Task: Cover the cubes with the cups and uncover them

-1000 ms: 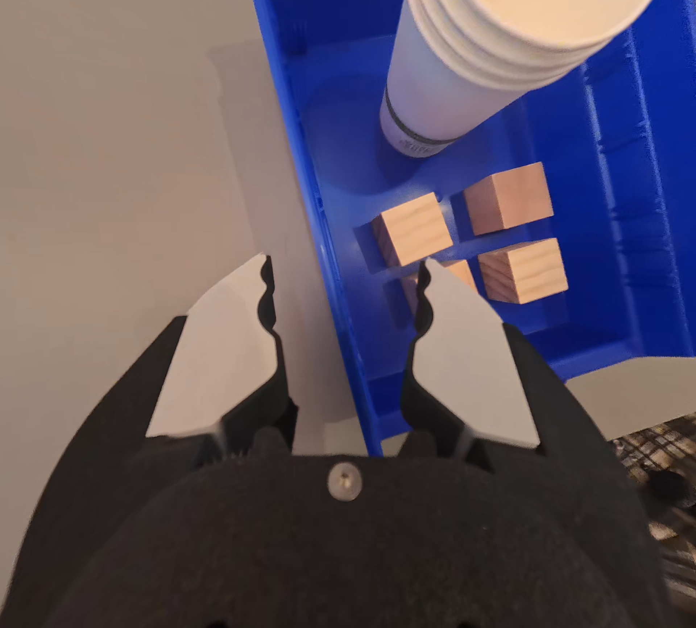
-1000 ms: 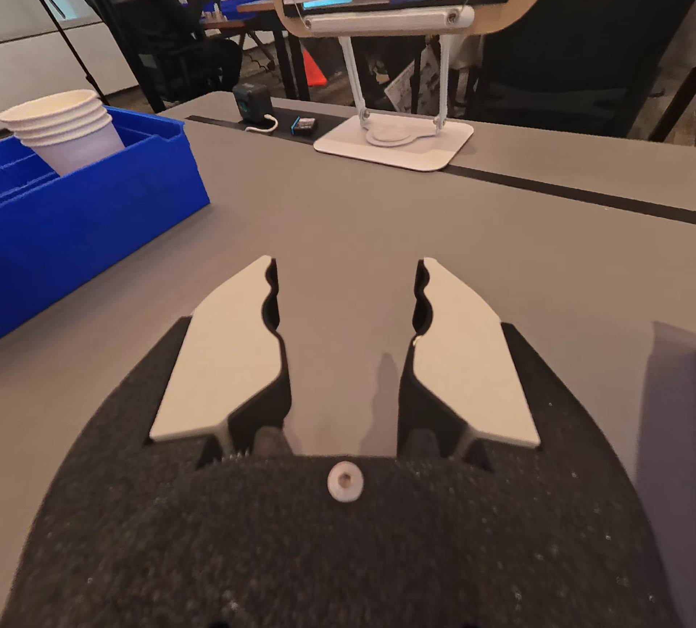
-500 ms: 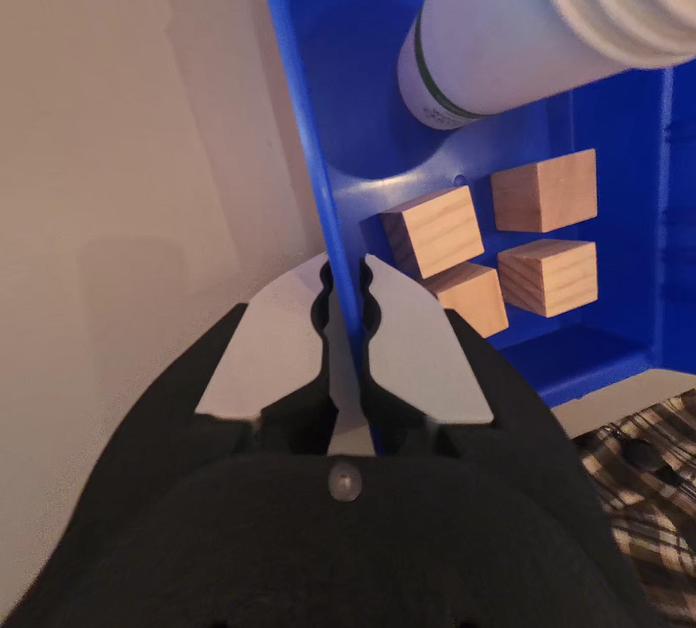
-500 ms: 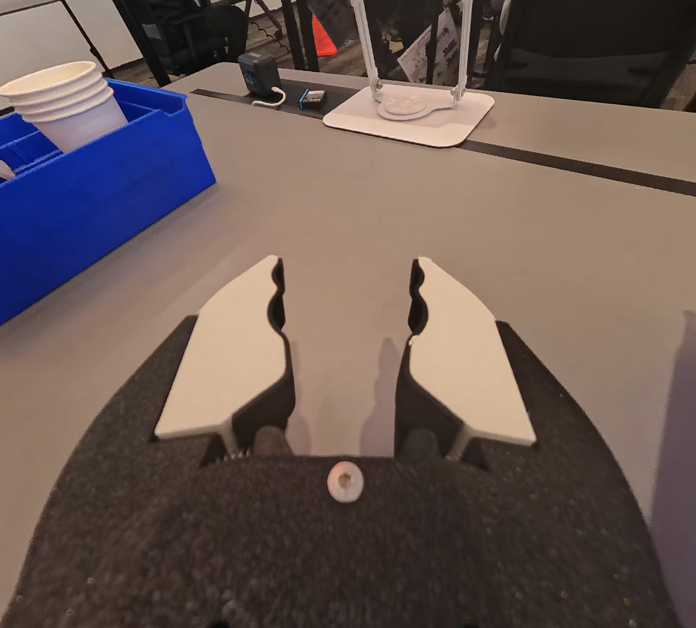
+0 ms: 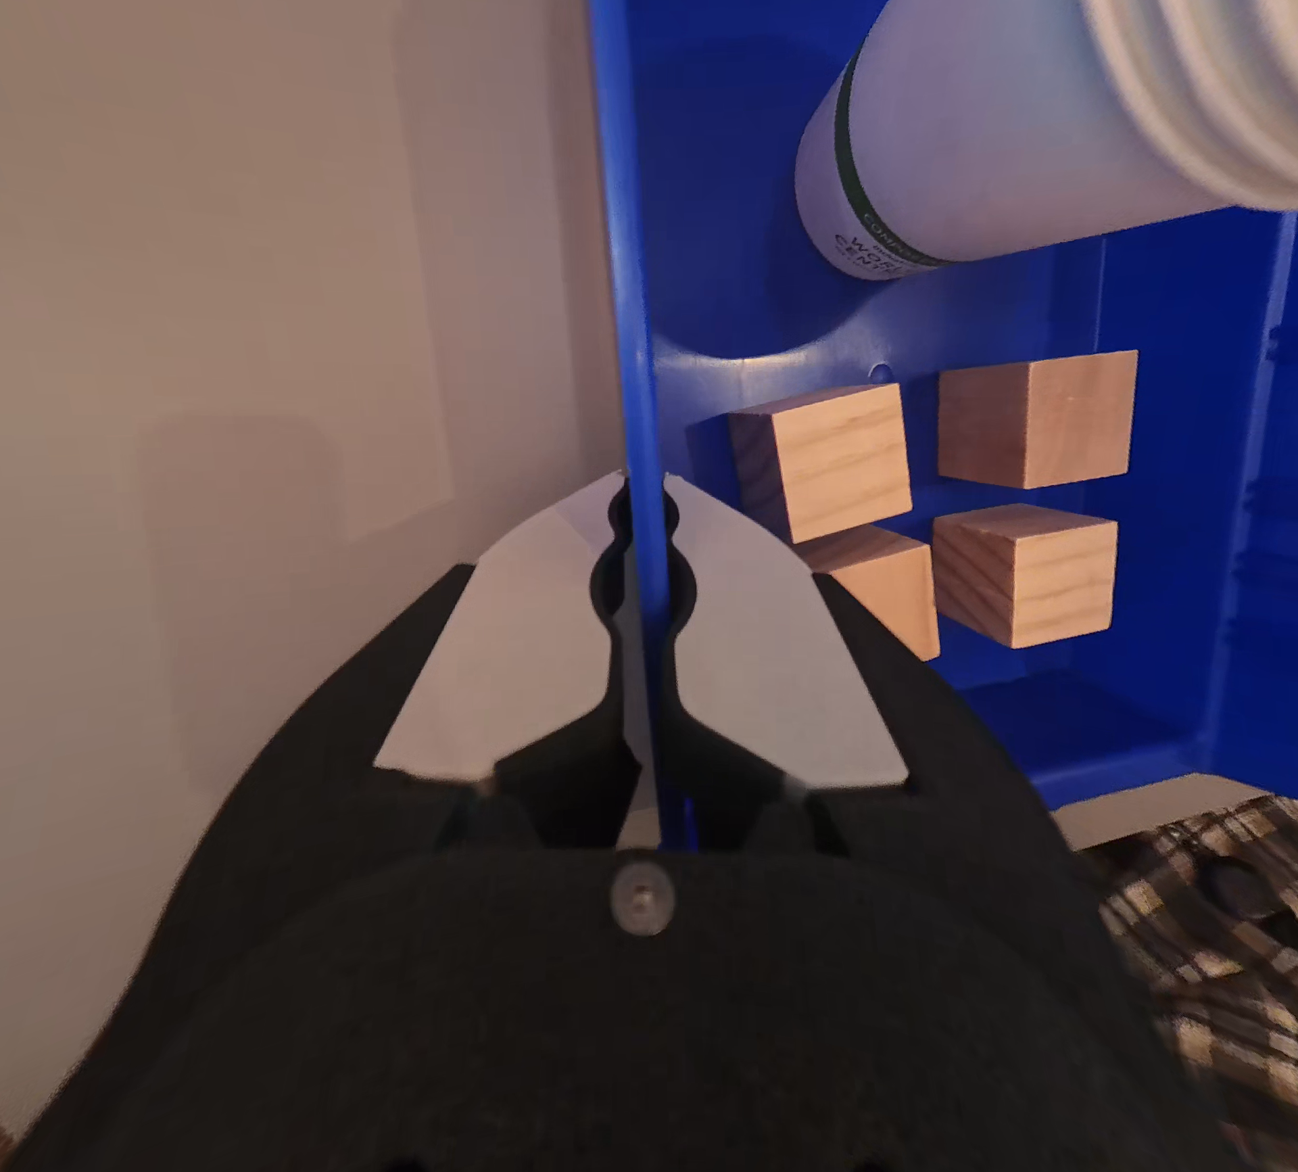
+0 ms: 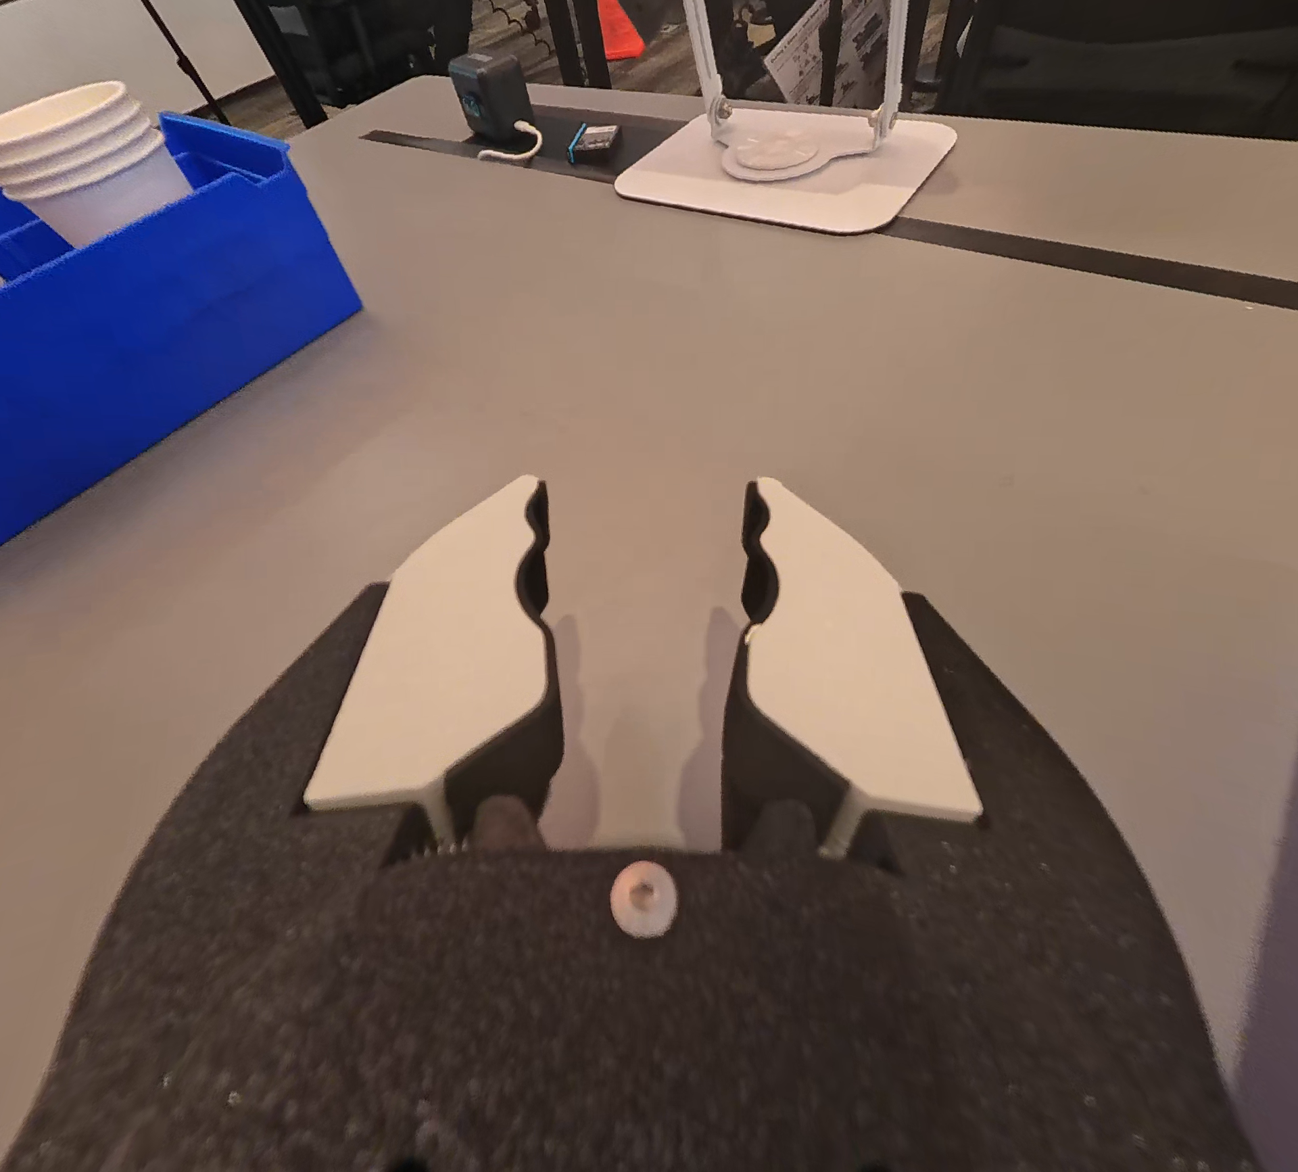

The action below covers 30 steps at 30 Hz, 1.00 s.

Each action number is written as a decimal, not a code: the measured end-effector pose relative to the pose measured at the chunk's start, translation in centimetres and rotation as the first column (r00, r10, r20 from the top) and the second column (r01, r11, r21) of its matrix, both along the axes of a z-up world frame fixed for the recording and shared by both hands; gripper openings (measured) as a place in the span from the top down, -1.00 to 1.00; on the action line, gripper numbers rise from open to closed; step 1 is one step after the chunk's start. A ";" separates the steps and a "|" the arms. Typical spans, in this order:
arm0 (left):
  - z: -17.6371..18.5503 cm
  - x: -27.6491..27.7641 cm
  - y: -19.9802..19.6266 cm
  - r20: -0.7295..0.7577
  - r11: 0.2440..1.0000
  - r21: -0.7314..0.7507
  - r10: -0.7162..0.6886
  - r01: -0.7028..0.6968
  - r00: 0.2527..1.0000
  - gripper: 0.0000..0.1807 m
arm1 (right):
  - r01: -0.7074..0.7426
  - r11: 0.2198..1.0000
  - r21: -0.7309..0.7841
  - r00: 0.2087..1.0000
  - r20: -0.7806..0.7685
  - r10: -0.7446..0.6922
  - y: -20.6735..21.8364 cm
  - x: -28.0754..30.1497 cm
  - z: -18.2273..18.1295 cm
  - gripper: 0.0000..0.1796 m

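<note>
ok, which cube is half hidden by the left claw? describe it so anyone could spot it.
Look inside the blue bin, below the stack of paper cups, at the four wooden cubes. It is the cube nearest the wall that the left claw grips, in the near row. Only this one is partly covered by a finger.

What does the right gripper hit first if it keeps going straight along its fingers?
Probably bare table: the right gripper is open, empty and angled slightly down. If it skims above, the white stand base lies roughly ahead, slightly right; depth is unclear.
</note>
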<state>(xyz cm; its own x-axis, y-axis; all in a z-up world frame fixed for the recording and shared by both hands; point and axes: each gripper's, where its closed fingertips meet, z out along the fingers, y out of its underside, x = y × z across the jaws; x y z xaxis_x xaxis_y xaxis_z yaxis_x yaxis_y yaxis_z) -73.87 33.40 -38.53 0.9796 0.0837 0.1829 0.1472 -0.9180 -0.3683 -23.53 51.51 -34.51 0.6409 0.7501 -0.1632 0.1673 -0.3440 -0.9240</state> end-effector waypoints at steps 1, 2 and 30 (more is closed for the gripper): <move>0.0 -0.5 -0.2 0.000 1.000 0.002 0.003 -0.003 1.000 0.96 | -0.001 1.000 0.000 1.000 0.003 0.001 0.0 0.0 0.0 0.42; 0.0 -0.9 -0.4 -0.001 1.000 0.003 0.004 -0.004 1.000 0.96 | -0.001 1.000 -0.001 1.000 0.005 0.001 0.0 0.0 -0.1 0.42; 0.2 -14.0 -4.4 -0.005 0.997 0.000 0.080 -0.080 0.997 0.95 | -0.010 0.998 -0.058 0.997 0.071 0.014 0.1 -0.4 -2.1 0.50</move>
<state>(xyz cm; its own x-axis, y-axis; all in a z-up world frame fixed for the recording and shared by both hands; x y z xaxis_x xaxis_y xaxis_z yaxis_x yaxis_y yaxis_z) -87.85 29.04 -38.33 0.9707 0.1615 0.1779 0.2180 -0.9034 -0.3693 -23.94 51.56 -36.57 0.6433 0.7486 -0.1605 0.2366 -0.3938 -0.8882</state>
